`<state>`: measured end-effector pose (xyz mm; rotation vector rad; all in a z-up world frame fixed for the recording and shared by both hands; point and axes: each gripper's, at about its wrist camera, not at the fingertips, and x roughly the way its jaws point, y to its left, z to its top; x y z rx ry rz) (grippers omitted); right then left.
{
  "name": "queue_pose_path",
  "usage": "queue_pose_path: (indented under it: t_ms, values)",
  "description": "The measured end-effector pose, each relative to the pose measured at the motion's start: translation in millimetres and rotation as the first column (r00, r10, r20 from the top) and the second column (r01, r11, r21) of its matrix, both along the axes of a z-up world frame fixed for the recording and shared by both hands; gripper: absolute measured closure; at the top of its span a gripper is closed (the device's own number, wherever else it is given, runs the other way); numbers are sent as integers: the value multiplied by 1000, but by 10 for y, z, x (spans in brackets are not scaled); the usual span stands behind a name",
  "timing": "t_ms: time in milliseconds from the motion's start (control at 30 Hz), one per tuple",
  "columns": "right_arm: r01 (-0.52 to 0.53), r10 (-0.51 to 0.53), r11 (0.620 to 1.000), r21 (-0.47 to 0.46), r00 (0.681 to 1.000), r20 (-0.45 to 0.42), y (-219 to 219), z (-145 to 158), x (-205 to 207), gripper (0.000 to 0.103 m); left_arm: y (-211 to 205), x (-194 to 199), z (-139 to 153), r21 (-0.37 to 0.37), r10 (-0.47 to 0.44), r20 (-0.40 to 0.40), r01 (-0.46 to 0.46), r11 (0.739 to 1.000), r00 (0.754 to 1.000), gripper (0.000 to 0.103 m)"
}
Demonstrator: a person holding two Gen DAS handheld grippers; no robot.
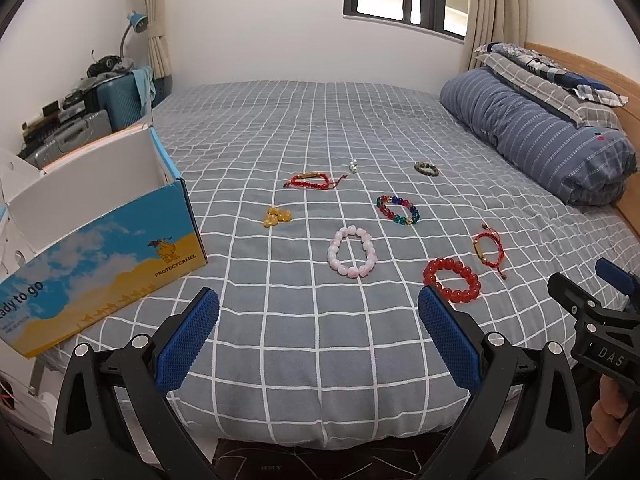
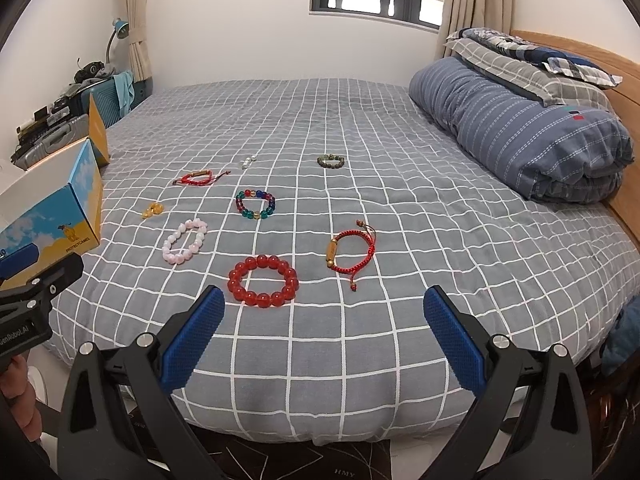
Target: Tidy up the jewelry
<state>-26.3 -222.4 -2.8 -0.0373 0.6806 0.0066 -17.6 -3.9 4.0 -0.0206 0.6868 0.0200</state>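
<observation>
Several bracelets lie on the grey checked bed (image 1: 304, 344): a red bead bracelet (image 1: 451, 280) (image 2: 263, 281), a pink one (image 1: 351, 251) (image 2: 185, 241), a multicolour one (image 1: 398, 209) (image 2: 255, 204), two red cord ones (image 1: 489, 249) (image 2: 352, 254) (image 1: 312, 181) (image 2: 197, 178), a dark green one (image 1: 426, 168) (image 2: 330, 160), yellow beads (image 1: 277, 216) (image 2: 153, 210) and white beads (image 1: 353, 166) (image 2: 248, 161). An open blue and yellow box (image 1: 104, 256) (image 2: 60, 224) stands at the left. My left gripper (image 1: 318, 300) and right gripper (image 2: 324, 300) are open and empty over the near bed edge.
A rolled blue striped duvet (image 1: 540, 136) (image 2: 532, 132) and pillows (image 2: 532, 60) lie along the wooden headboard at the right. Suitcases and clutter (image 1: 80, 120) stand beyond the bed's left edge. The floor is below the near edge.
</observation>
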Motion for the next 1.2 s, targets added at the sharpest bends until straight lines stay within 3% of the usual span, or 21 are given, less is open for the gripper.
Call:
queue_pose_path:
  t_ms: [900,1200]
  values:
    - [9,-10,1000,-3,1000,-18,0,-38,19,7,20,67,-94,-12,-4,-38,4,1000,999,6]
    - [-6,5,1000,-16,999,-43,-7,-60,250,7,36,342,-129,-7,-7,-62,6,1000,998,6]
